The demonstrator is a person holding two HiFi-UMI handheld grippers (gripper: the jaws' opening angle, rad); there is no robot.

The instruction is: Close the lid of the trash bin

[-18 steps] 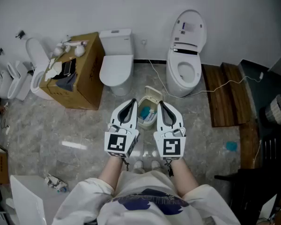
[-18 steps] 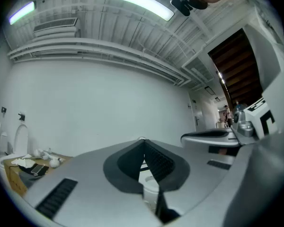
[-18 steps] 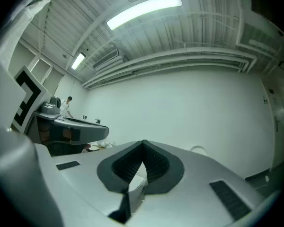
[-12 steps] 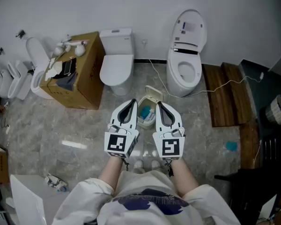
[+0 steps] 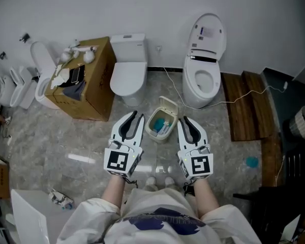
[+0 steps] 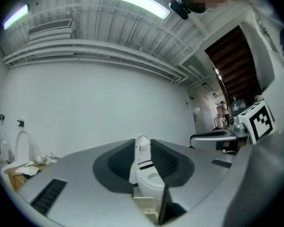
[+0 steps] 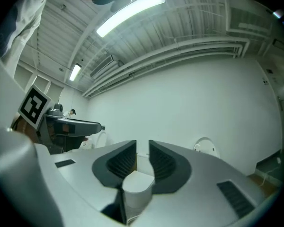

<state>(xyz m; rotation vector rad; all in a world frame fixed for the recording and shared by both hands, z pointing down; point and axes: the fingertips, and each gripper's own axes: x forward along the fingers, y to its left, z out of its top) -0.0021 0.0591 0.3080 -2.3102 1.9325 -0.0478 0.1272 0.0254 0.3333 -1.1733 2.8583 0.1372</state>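
Note:
The small cream trash bin (image 5: 160, 125) stands on the marble floor with its lid (image 5: 168, 106) tipped up at the far side and blue rubbish inside. My left gripper (image 5: 136, 116) hangs just left of the bin and my right gripper (image 5: 184, 121) just right of it. Neither touches the bin. In the left gripper view the jaws of the left gripper (image 6: 143, 148) leave only a thin slit with nothing in it, and the cream bin (image 6: 144, 206) shows low behind them. The right gripper (image 7: 142, 150) looks the same, empty.
A closed white toilet (image 5: 127, 72) and an open one (image 5: 203, 75) stand against the far wall. A cardboard box (image 5: 86, 85) sits at the left, wooden boards (image 5: 246, 105) at the right, and a white cable (image 5: 234, 96) runs across the floor. My shoes (image 5: 160, 181) are near the bin.
Both grippers have drawn apart sideways and back toward me, off the bin, which now shows fully between them. The lid still stands up.

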